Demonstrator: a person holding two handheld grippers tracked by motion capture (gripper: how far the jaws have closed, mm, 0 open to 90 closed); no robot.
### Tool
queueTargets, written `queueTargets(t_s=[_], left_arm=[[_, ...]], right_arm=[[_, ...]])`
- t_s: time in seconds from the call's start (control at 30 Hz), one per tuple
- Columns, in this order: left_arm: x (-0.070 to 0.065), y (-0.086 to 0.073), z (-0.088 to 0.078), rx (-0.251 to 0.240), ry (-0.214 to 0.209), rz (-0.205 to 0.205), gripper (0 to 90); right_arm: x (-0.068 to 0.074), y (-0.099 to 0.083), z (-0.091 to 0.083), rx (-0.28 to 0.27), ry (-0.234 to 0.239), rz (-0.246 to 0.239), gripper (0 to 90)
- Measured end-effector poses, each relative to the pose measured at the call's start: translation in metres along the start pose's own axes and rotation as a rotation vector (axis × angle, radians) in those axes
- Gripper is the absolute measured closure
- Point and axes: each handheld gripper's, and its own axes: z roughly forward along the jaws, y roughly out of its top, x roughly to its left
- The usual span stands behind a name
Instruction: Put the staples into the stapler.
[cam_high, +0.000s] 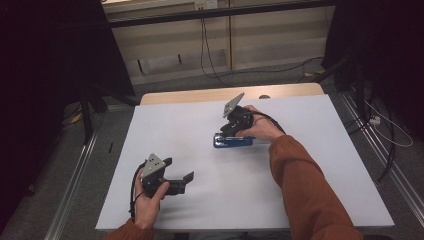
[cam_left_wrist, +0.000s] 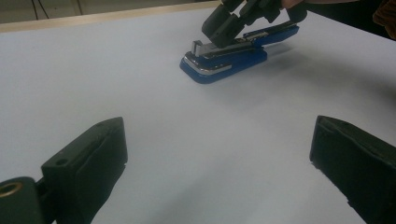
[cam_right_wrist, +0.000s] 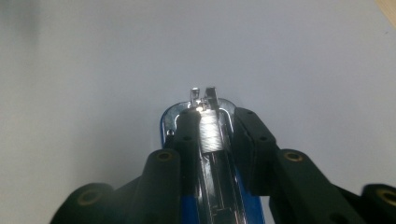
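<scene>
White table (cam_high: 165, 130); we see right gripper (cam_high: 231, 129) at 1 o'clock, jaws flanking the blue stapler (cam_high: 232, 141), contact unclear; left gripper (cam_high: 181, 181) at 7 o'clock gapes, holding nothing.

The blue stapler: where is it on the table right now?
In the high view the blue stapler lies on the white table, right of centre toward the far edge, between the jaws of the right gripper. The left gripper is apart, near the front.

Rust-orange sleeves (cam_high: 310, 190), black jaws, grey three-cornered plates (cam_high: 154, 165)
</scene>
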Motion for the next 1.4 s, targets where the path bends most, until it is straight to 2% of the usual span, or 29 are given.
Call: queueTargets(t_s=[0.3,0.4,0.5,0.63,0.77,0.97,1.1,1.23,1.4], left_arm=[[0.0,0.0,0.0,0.001,0.002,0.0,4.2],[0.0,0.0,0.0,0.002,0.002,-0.001,4.2],[0.0,0.0,0.0,0.002,0.002,-0.001,4.2],[0.001,0.0,0.0,0.004,0.003,-0.001,4.2],[0.001,0.0,0.0,0.001,0.002,-0.001,4.2],[0.001,0.0,0.0,0.003,0.004,-0.001,4.2],[0.001,0.0,0.0,0.001,0.005,-0.005,4.2],[0.002,0.0,-0.001,0.001,0.009,-0.012,4.2],[0.002,0.0,0.0,0.003,0.008,-0.009,4.2]], right_arm=[[0.001,-0.002,-0.001,-0.028,-0.021,0.039,59.0],[0.002,-0.005,-0.003,-0.043,-0.029,0.075,54.3],[0.003,-0.009,-0.004,-0.047,-0.048,0.09,49.4],[0.004,-0.013,-0.009,-0.088,-0.061,0.139,42.8],[0.005,-0.016,-0.013,-0.085,-0.076,0.169,36.6],[0.006,-0.022,-0.02,-0.116,-0.096,0.222,27.6],[0.01,-0.024,-0.025,-0.132,-0.14,0.26,18.3],[0.012,-0.028,-0.03,-0.158,-0.159,0.301,16.6],[0.018,-0.034,-0.036,-0.163,-0.196,0.32,14.9]])
